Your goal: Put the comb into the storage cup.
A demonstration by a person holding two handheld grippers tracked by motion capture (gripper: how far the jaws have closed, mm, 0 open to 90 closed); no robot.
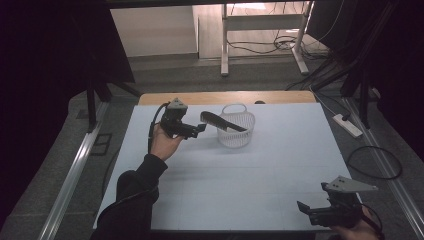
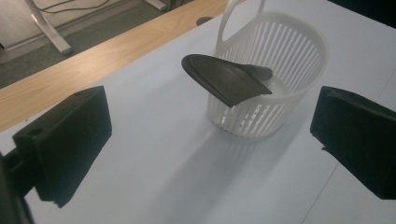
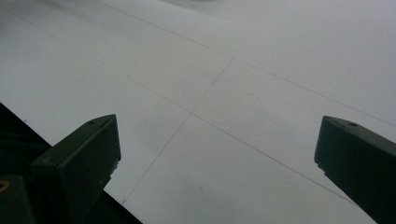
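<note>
Black comb propped across rim of white slatted basket, frame centre, handle end inside. Left gripper wide, empty, just beside. Right gripper wide, lower right. Risk: nudge tips light basket, comb slides onto counter.

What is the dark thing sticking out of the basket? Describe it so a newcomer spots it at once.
Start at the white table, then find the white slatted plastic basket near its far edge, by the wooden strip. Lying tilted across the basket's rim is a black comb, one end inside, the broad ribbed end jutting out towards the left gripper. It is the sole dark item there.
</note>
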